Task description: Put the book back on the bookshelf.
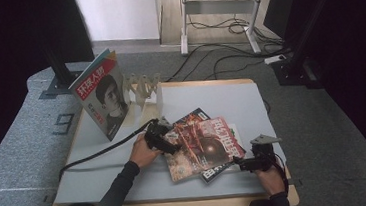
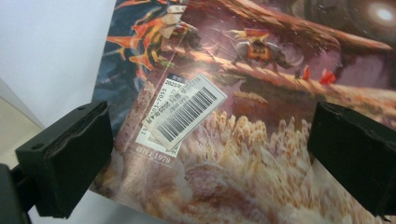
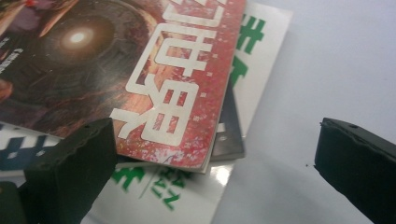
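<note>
Left gripper [image 1: 167, 145] at left edge of the red magazine [image 1: 202, 146], which tops a loose stack mid-table [image 1: 220, 97]. Right gripper [image 1: 241, 164] at the stack's lower right corner, beside a white magazine [image 1: 220, 169]. A dark magazine [image 1: 192, 116] pokes out behind. Portrait magazine [image 1: 101, 92] stands upright in the white rack [image 1: 142, 94], back left.
</note>
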Available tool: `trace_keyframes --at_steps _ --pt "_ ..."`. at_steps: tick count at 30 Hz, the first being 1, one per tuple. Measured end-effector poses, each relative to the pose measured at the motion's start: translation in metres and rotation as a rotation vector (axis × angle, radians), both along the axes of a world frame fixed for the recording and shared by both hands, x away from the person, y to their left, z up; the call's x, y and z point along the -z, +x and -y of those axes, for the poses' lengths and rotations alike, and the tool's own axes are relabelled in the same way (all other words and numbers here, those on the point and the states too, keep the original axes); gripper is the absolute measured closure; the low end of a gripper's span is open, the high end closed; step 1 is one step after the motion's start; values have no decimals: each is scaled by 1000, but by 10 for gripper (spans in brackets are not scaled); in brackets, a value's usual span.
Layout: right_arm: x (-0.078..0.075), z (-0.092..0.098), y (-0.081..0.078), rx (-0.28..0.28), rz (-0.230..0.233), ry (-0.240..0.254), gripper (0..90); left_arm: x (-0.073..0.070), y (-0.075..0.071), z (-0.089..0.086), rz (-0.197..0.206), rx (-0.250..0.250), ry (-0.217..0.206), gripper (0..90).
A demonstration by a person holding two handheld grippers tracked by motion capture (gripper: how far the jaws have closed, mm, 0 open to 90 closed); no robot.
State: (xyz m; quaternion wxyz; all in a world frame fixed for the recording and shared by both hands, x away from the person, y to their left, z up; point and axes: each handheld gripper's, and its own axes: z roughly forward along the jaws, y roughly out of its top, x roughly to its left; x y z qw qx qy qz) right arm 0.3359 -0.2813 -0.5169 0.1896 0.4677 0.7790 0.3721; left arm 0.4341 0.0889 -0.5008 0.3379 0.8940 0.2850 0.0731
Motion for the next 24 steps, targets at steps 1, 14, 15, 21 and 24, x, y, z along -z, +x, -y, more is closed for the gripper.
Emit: trace_keyframes --at_steps 1,14,15,21,24 --pt "0 1 1 5 0 -1 0 0 -2 -1 -2 2 -3 4" --pt "-1 13 20 49 -23 7 0 3 -22 -7 -7 40 -17 0" --pt "-1 14 22 53 -26 9 0 4 -24 -8 -7 43 -22 0" --pt "-1 19 33 74 -32 12 0 6 -33 -11 -8 56 -34 0" --pt "-1 20 38 86 -32 9 0 6 -37 -11 -11 59 -40 0"
